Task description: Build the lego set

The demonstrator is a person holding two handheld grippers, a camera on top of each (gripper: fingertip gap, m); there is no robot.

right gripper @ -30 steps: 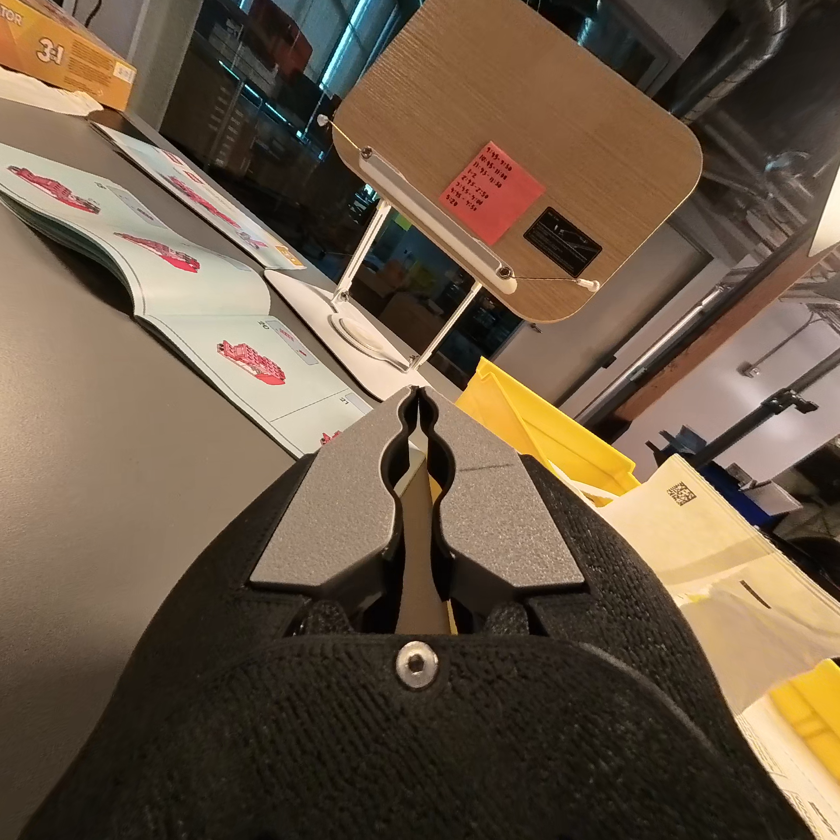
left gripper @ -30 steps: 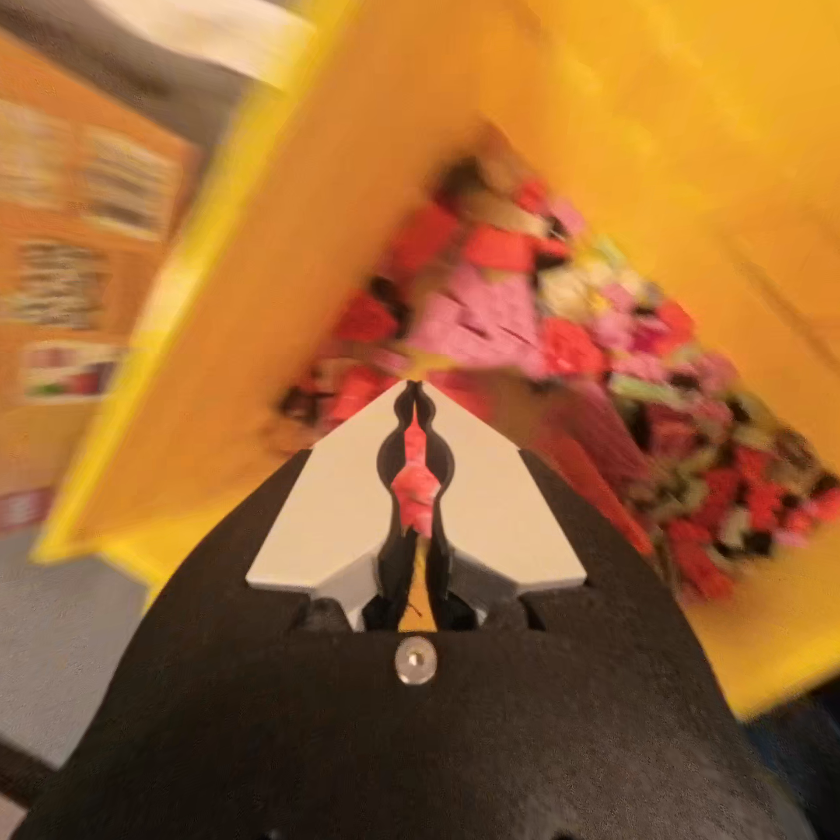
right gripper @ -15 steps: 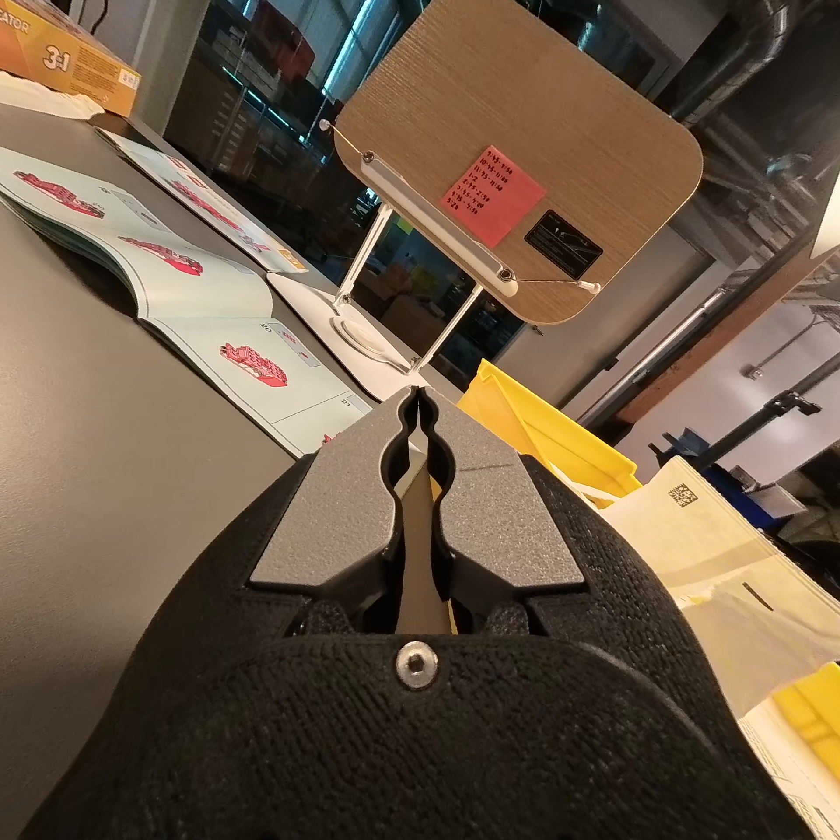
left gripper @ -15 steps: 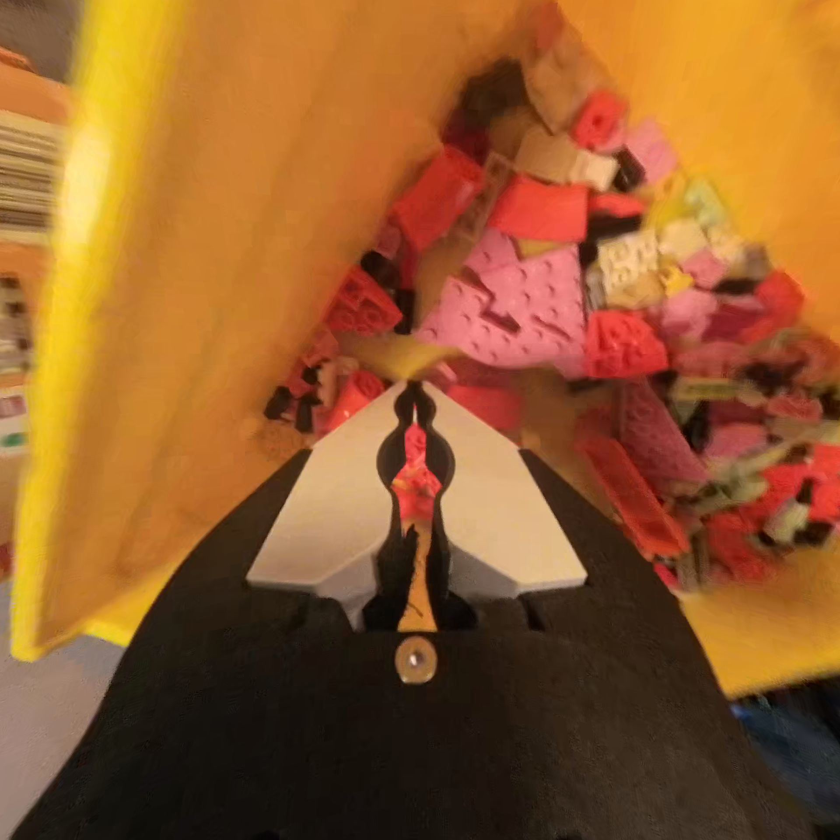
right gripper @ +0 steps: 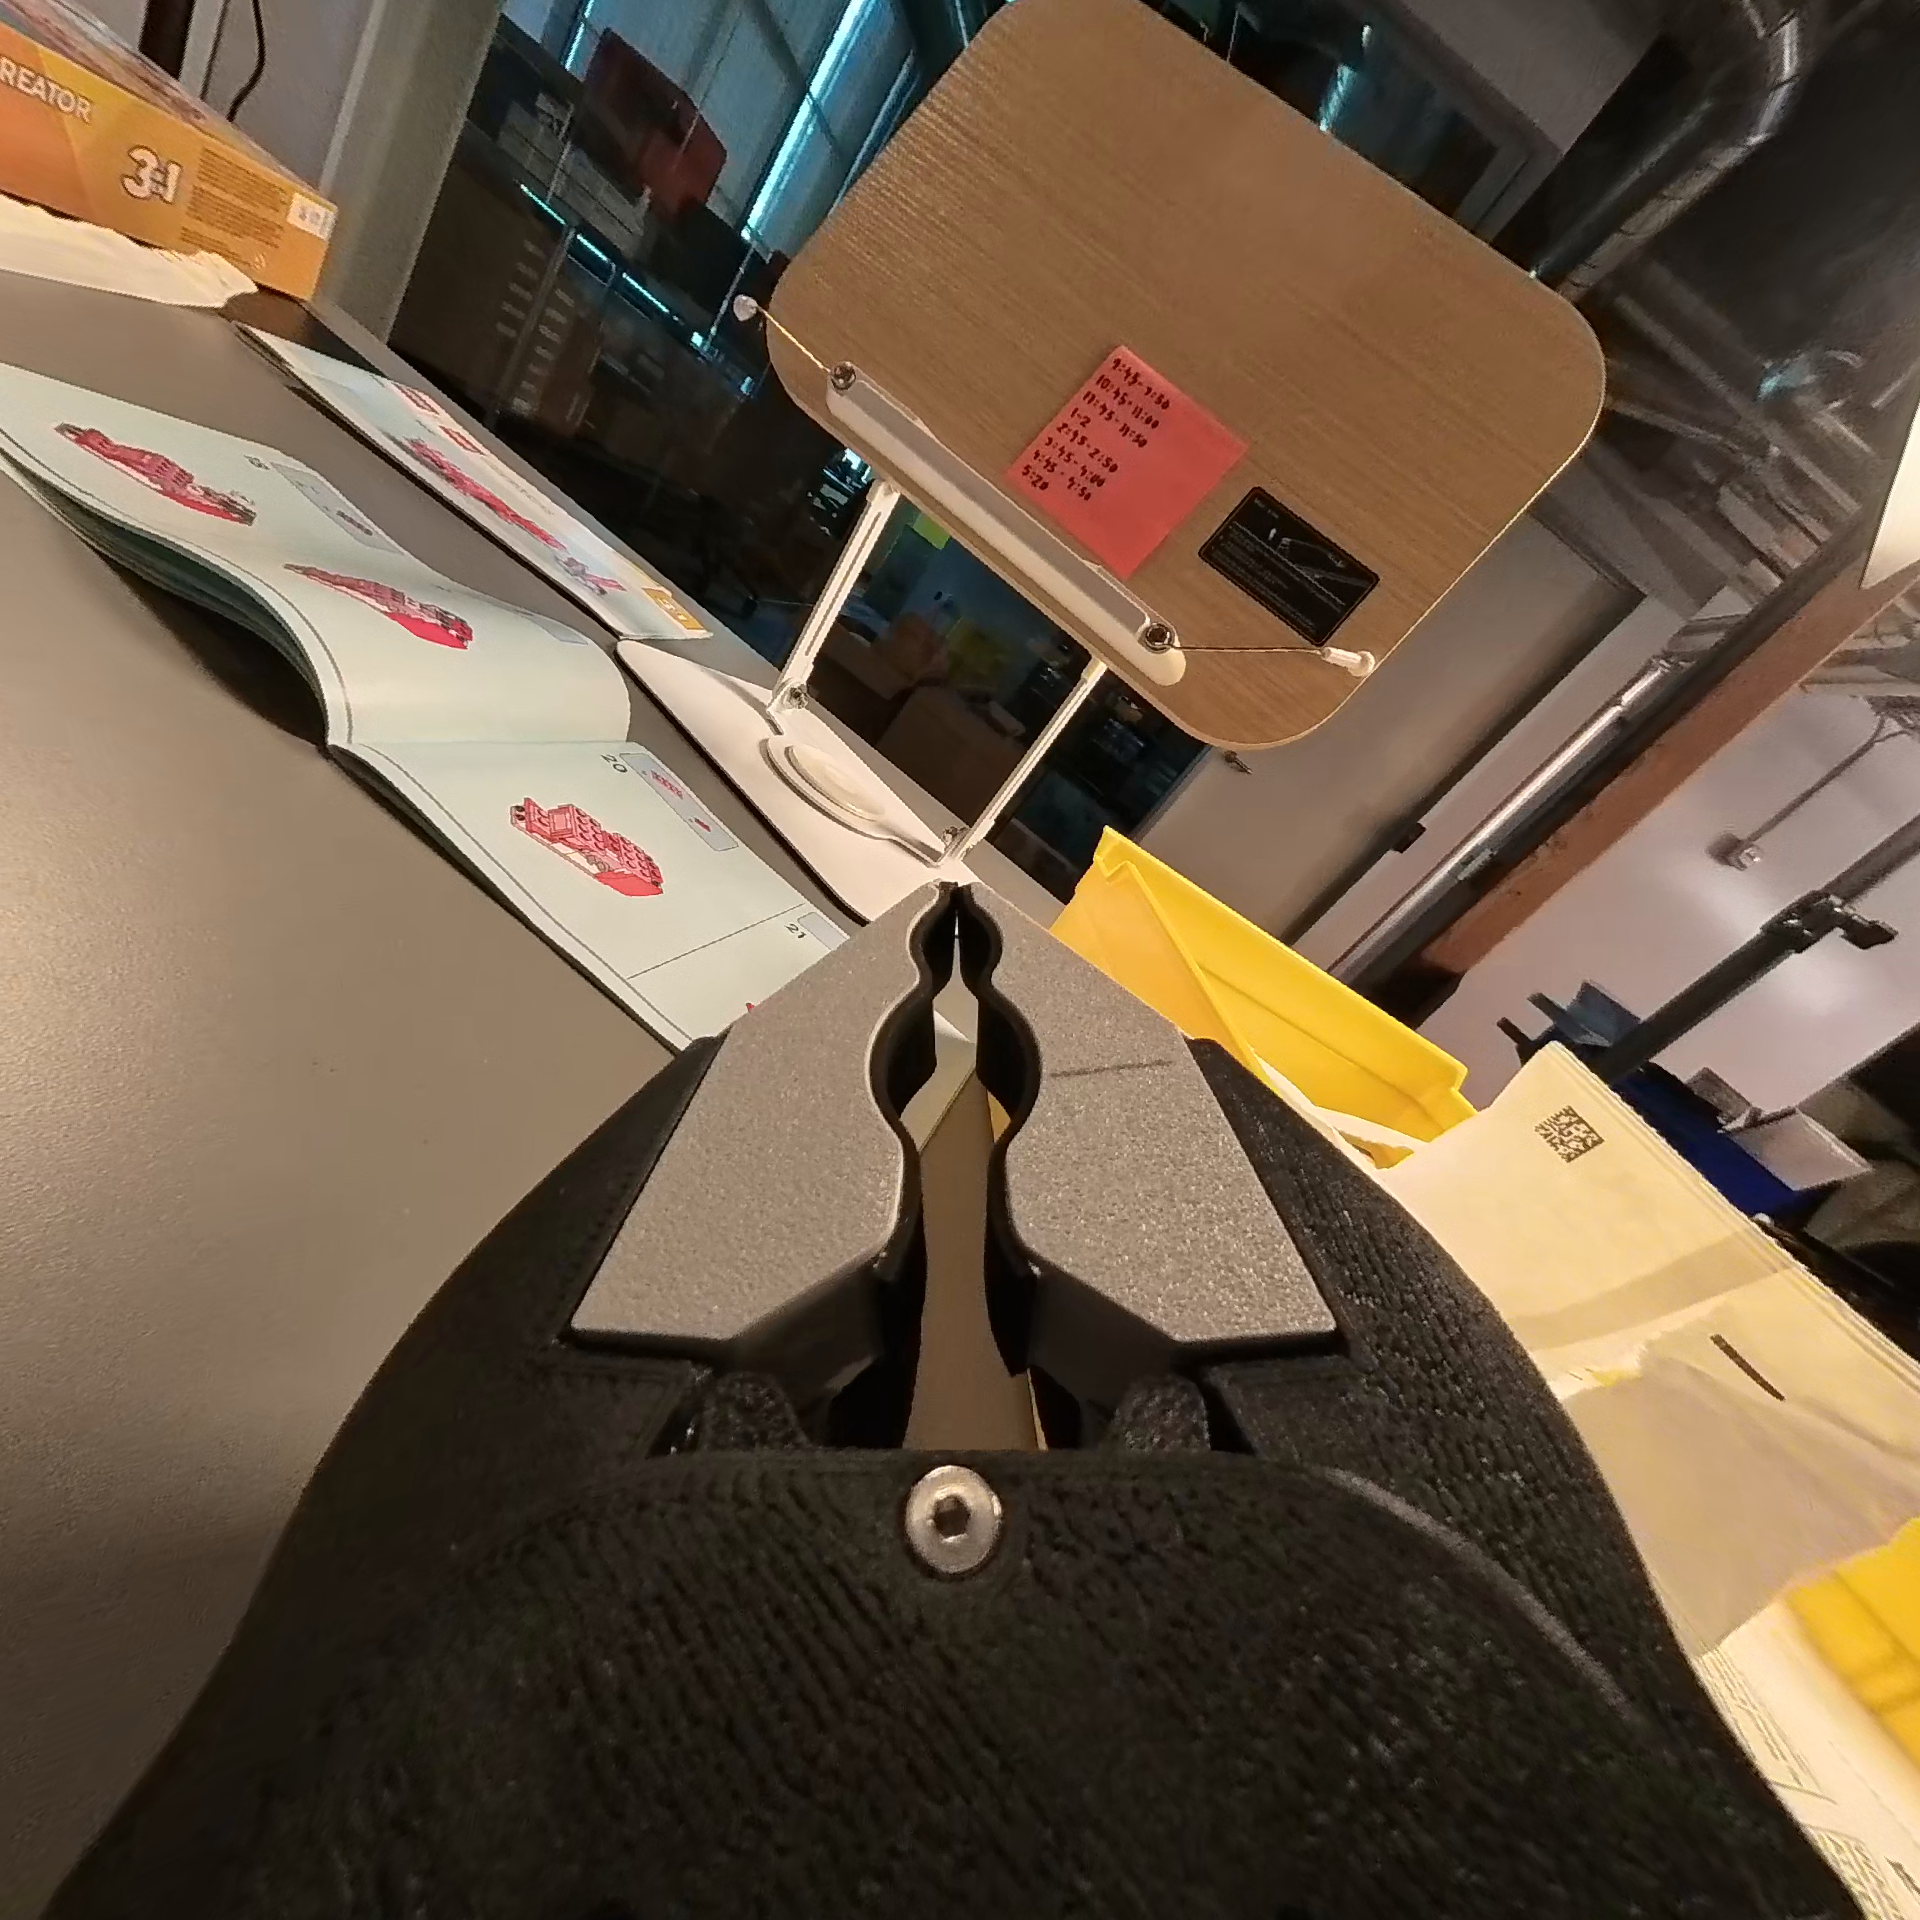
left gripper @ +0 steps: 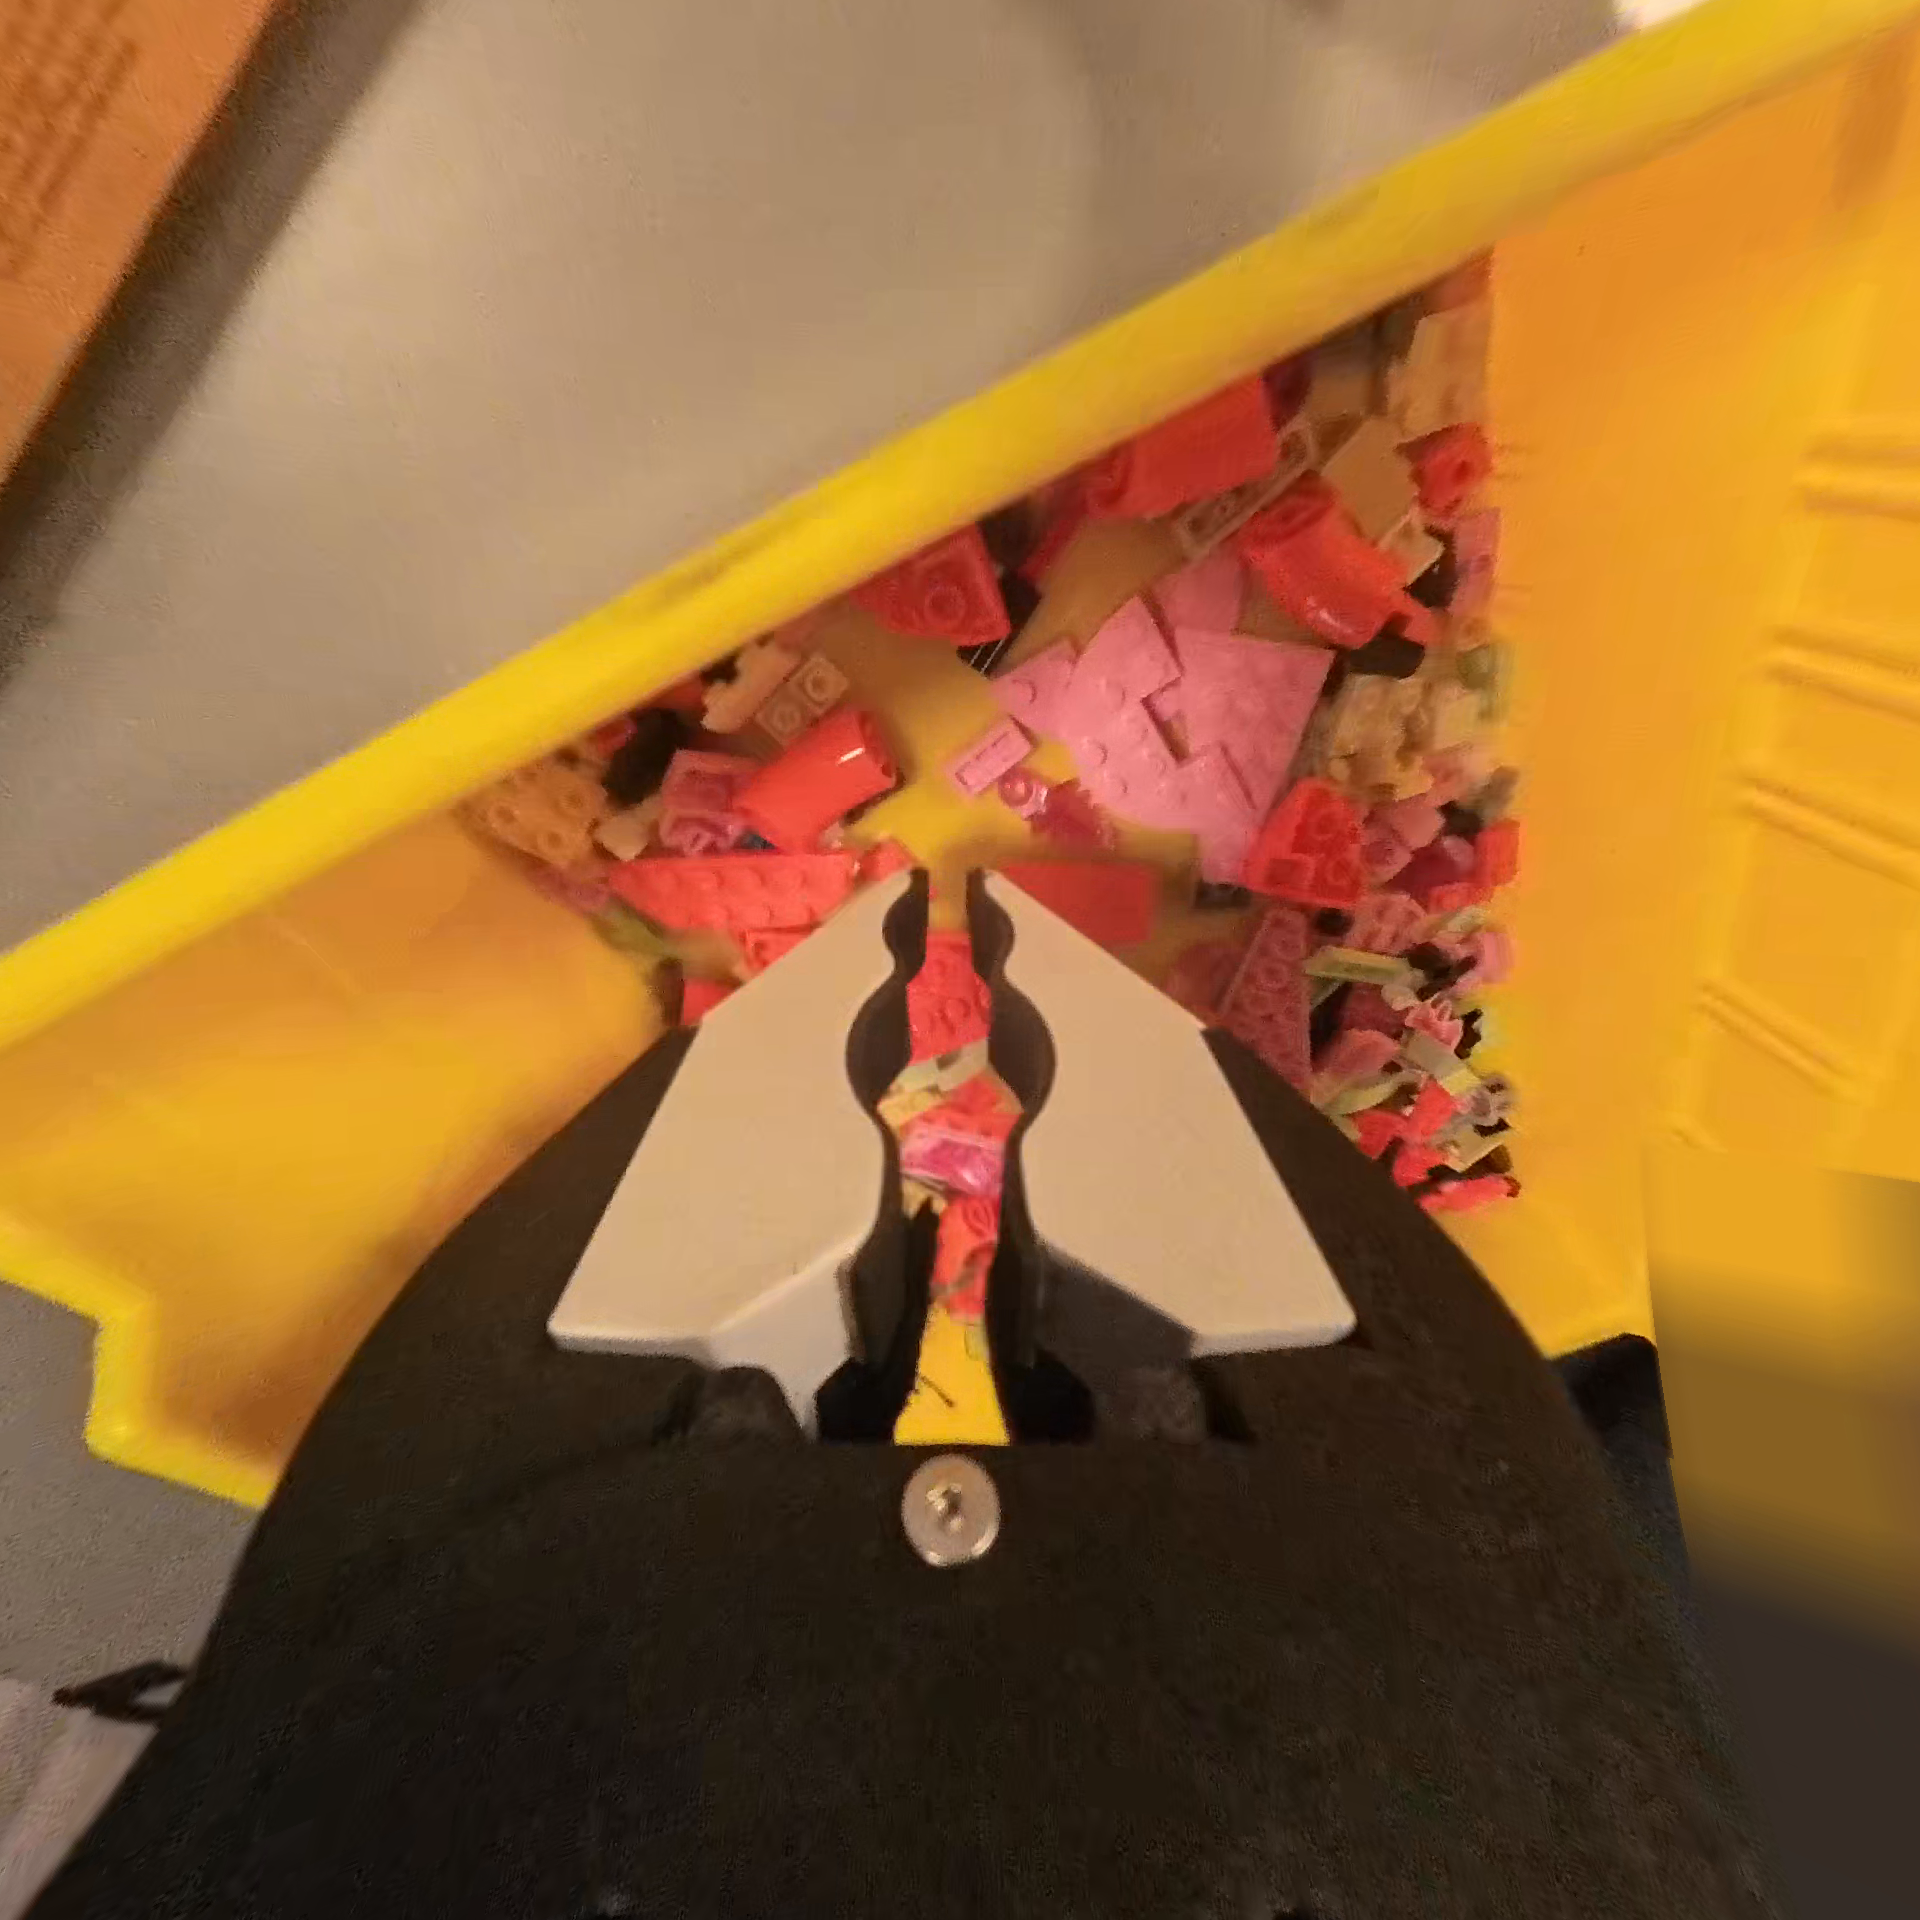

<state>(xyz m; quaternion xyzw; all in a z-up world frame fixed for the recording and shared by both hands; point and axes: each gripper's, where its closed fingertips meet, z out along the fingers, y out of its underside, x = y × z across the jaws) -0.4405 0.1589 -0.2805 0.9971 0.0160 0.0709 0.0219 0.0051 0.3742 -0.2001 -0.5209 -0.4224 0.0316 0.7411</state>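
Over a yellow bin heaped with small toy building bricks in red, pink, tan and black, the left tool pointed down into the pile, its pale fingers parted by a narrow slit and clamped on nothing. Through that slit showed a bare patch of the bin's yellow floor at the tips, and farther back a red studded brick lying in the pile beneath; whether the tips touched any piece could not be told. A red plate lay just left of the tips, a flat red piece just right of them, and a large pink plate a little beyond. Nothing had been lifted out by either tool, so any picking from the pile looked unstarted. Well apart from this, the right tool hung low over a dark grey surface, its grey fingers pressed together at the tips and bare. Ahead of it lay an open instruction booklet and a wooden-backed stand bearing a pink note, with a yellow bin and pale paper bags to the right.
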